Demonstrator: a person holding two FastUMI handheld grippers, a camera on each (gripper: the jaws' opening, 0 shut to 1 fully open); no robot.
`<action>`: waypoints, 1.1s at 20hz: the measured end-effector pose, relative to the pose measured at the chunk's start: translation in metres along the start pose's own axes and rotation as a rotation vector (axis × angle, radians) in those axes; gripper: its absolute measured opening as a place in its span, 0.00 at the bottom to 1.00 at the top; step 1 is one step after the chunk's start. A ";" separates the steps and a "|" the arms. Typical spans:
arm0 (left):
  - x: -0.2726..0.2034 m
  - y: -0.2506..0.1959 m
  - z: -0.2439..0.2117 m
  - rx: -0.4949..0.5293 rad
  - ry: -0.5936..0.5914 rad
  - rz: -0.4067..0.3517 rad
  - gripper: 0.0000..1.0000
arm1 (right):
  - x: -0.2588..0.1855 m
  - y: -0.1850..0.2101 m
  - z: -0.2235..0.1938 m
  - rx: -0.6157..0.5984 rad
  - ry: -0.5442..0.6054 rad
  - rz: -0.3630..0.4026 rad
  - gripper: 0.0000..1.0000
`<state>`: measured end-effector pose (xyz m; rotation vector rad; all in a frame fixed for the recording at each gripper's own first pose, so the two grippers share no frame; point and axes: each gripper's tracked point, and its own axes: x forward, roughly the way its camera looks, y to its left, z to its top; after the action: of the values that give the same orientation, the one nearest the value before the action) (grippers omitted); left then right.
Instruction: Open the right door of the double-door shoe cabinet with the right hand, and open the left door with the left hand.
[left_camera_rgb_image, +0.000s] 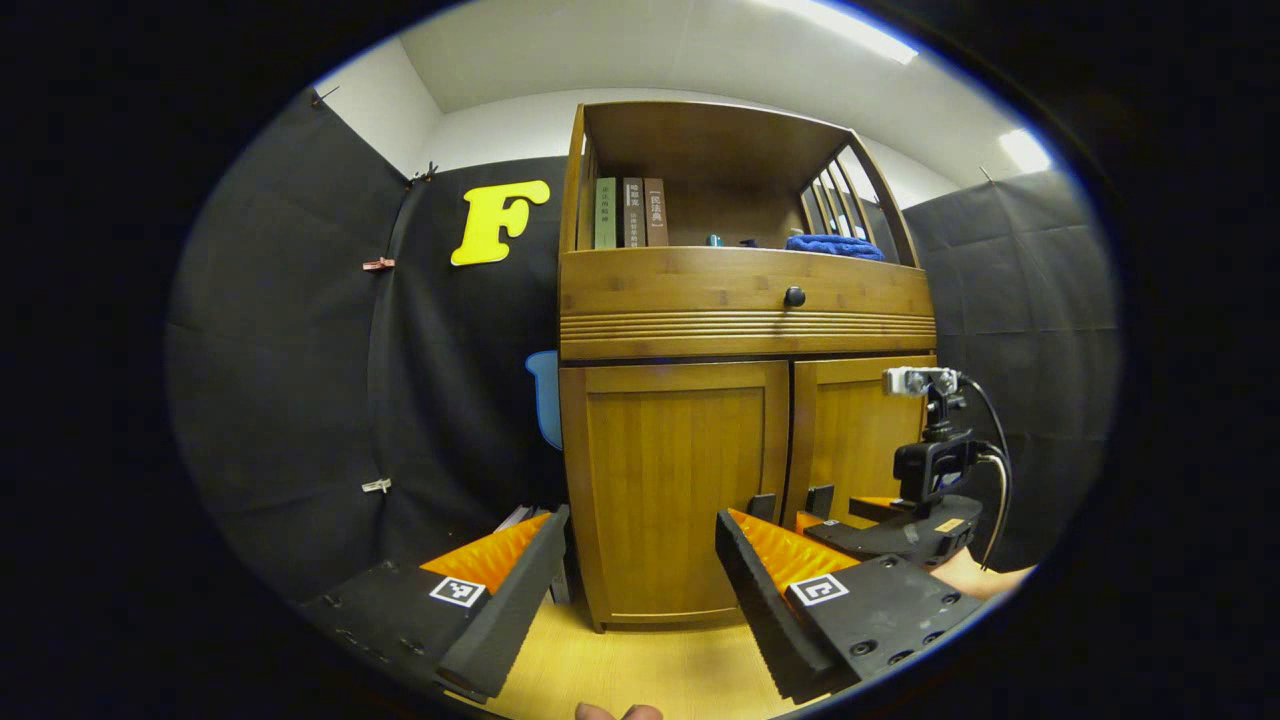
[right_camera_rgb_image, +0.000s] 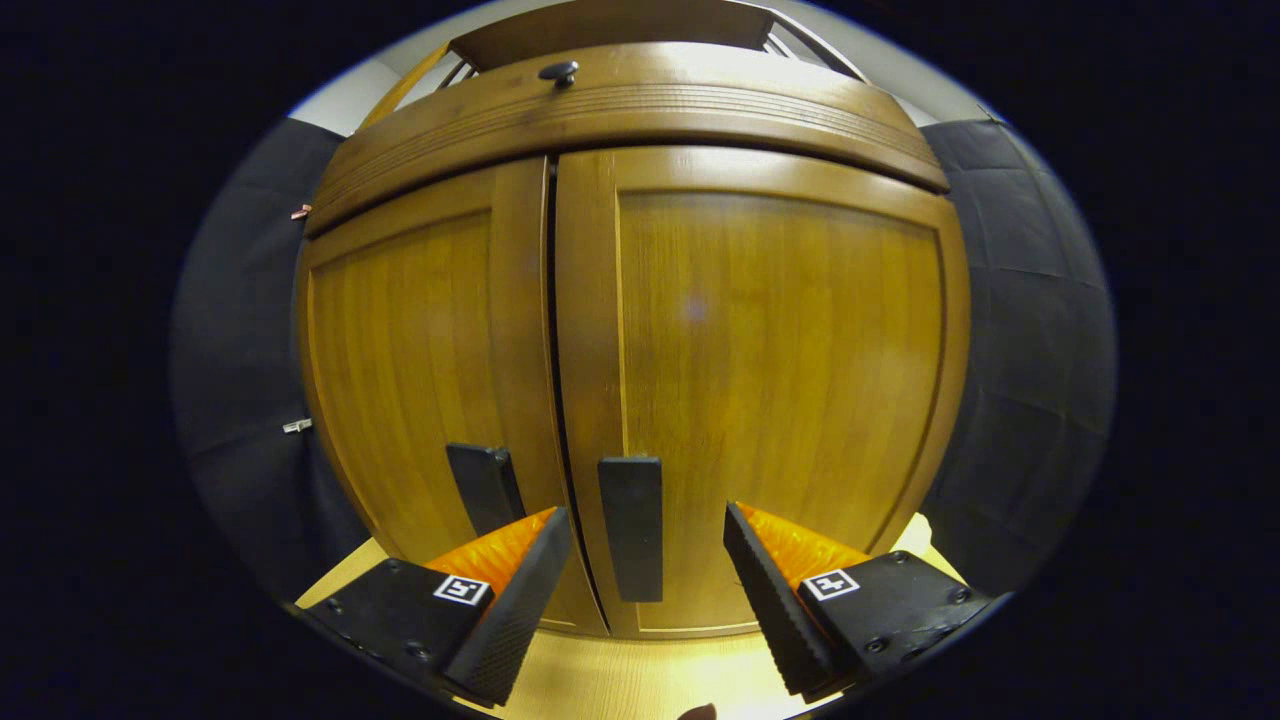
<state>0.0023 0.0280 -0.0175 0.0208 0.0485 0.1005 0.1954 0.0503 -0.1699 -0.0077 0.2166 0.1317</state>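
- Shoe cabinet (left_camera_rgb_image: 745, 400) stands on the pale wooden floor (left_camera_rgb_image: 640, 670) against the black booth wall, right of centre in the left gripper view, with both lower doors closed.
- Left door (left_camera_rgb_image: 675, 490) and right door (left_camera_rgb_image: 860, 440) meet at a narrow dark seam; each carries a dark upright handle low beside that seam: the left handle (right_camera_rgb_image: 485, 487) and the right handle (right_camera_rgb_image: 631, 527).
- Right gripper (right_camera_rgb_image: 648, 570) is close in front of the doors, its fingers spread apart on either side of the right handle and touching nothing I can make out.
- Left gripper (left_camera_rgb_image: 640, 570) hangs farther back, fingers wide apart and empty, pointed at the left door.
- In the left gripper view, the right gripper (left_camera_rgb_image: 895, 530) sits low at the right door, and part of a hand shows behind it.
- Above the doors is a drawer with a round dark knob (left_camera_rgb_image: 794, 296).
- On the open shelf above the drawer stand three books (left_camera_rgb_image: 630, 212) at the left and a blue cloth (left_camera_rgb_image: 835, 246) at the right.
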 end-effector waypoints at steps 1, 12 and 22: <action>0.000 0.000 0.000 -0.001 0.003 0.003 0.95 | 0.004 0.001 -0.001 0.003 0.000 0.004 0.94; -0.009 0.001 -0.002 0.004 0.037 0.039 0.95 | 0.030 0.000 -0.008 -0.038 -0.034 -0.042 0.34; -0.025 -0.022 0.005 0.007 0.027 0.026 0.95 | -0.039 -0.008 -0.011 -0.013 -0.023 0.135 0.26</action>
<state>-0.0201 0.0038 -0.0120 0.0267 0.0757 0.1267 0.1559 0.0373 -0.1723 -0.0044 0.1933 0.2678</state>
